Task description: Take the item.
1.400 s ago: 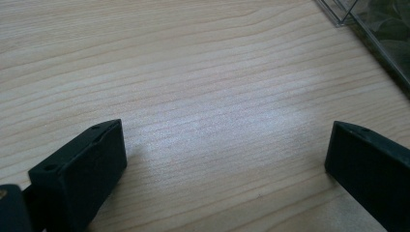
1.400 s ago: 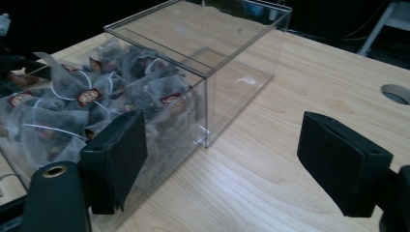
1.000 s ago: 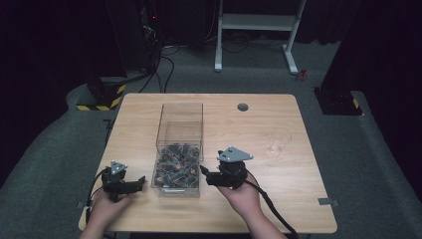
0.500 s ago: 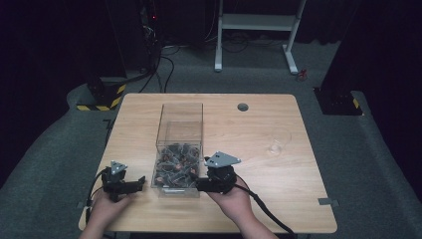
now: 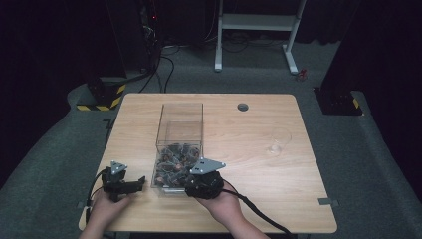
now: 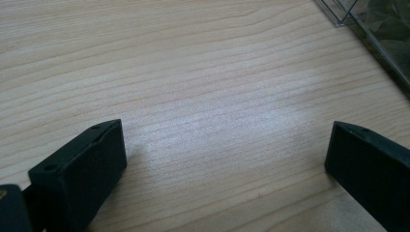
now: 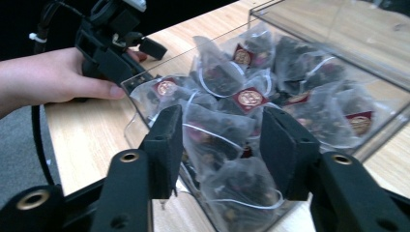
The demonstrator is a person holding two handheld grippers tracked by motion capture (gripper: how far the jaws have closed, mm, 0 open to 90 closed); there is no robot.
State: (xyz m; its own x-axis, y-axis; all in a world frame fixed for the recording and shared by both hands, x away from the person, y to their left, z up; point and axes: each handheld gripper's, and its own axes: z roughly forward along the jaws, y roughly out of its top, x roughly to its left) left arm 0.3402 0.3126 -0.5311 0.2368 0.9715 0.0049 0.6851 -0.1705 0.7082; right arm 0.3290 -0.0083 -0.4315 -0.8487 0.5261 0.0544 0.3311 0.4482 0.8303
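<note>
Tea bags (image 7: 227,140) are lying heaped in the clear box (image 5: 180,130) near the worktop's front edge, directly ahead of the right hand-held gripper (image 7: 220,140), whose jaws are standing wide apart, while the left hand-held gripper (image 5: 124,185) is waiting open beside it.

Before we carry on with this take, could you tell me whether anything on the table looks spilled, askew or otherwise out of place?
Nothing stands out. The clear box stands upright on the table with the tea bags all inside it. The right gripper is open at the box's near end, and the left gripper is open over bare wood.
</note>
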